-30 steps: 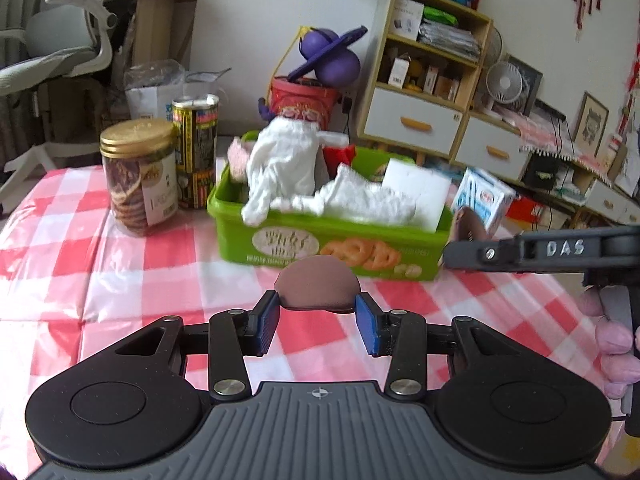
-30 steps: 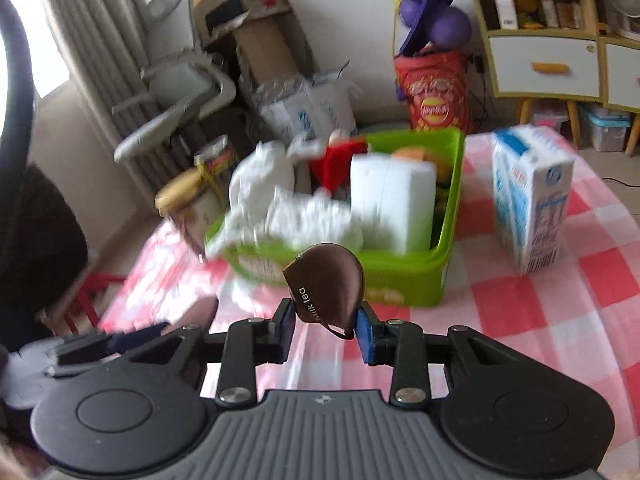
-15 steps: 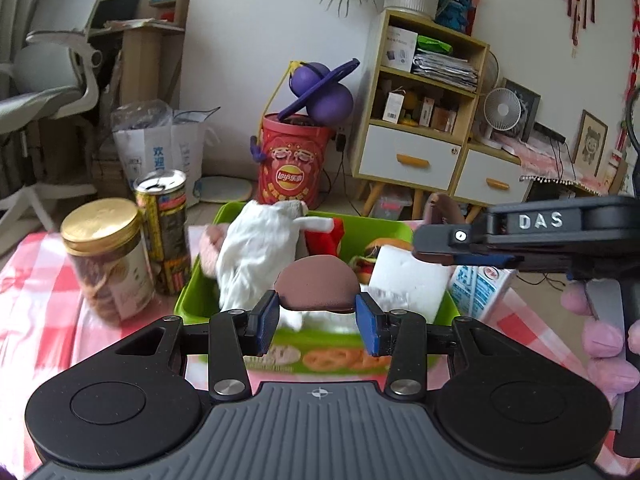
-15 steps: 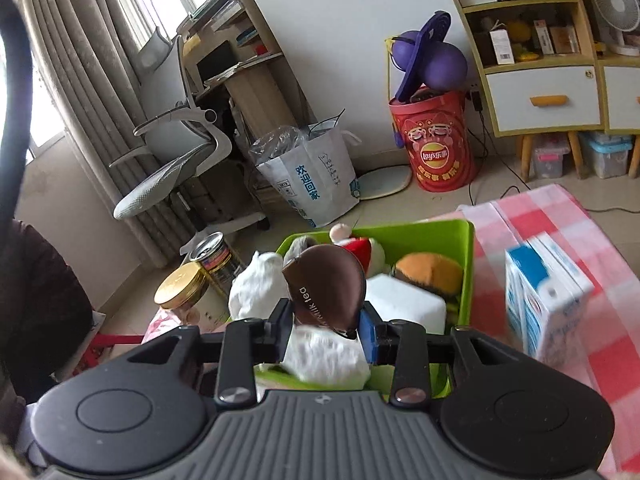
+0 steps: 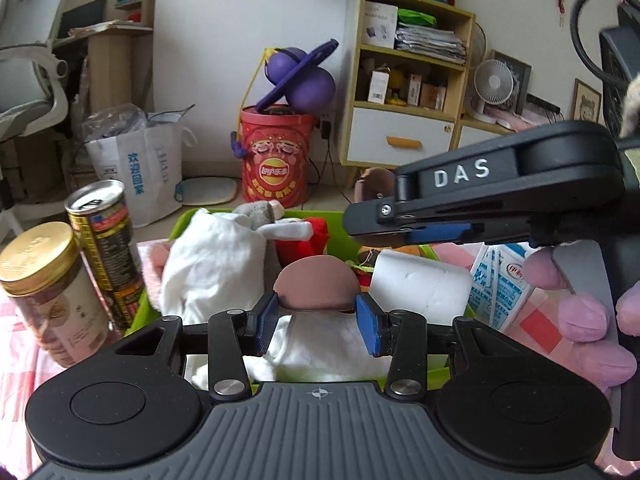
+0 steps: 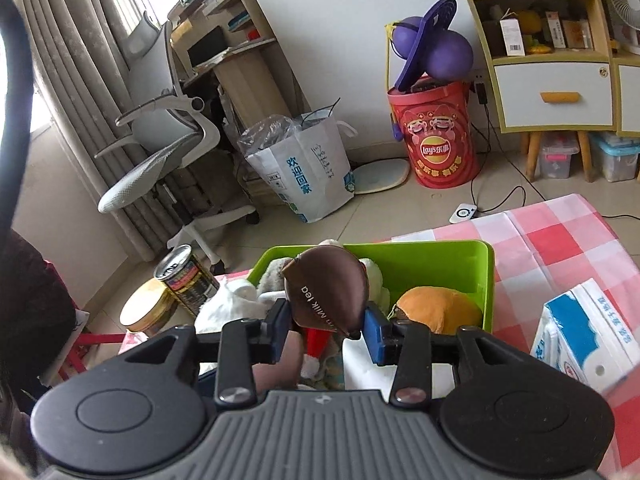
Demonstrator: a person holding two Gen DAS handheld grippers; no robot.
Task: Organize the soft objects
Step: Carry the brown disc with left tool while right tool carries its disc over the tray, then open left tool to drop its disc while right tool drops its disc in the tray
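Observation:
My left gripper (image 5: 316, 322) is shut on a flat, round brown-pink pad (image 5: 316, 284) and hangs over the near side of the green bin (image 5: 138, 316). The bin holds a white cloth (image 5: 212, 268), a red plush, a white foam block (image 5: 420, 284) and an orange plush (image 6: 436, 308). Over the same bin (image 6: 440, 264), my right gripper (image 6: 326, 330) has a dark brown "milk tea" pouch (image 6: 326, 292) upright between its blue pads. Its jaws are opening, and the pouch still touches both pads. From the left wrist, the right gripper (image 5: 360, 222) shows side-on just above the bin.
A gold-lidded jar (image 5: 40, 288) and a tall can (image 5: 104, 240) stand left of the bin. A milk carton (image 6: 580, 336) stands to its right on the red-checked tablecloth (image 6: 560, 240). A hand in a pink glove (image 5: 584, 320) holds the right gripper. Beyond the table are a chair, a paper bag and shelves.
Both grippers have moved forward from in front of the bin to above it, each carrying its brown item. The right jaws stand a little wider than before.

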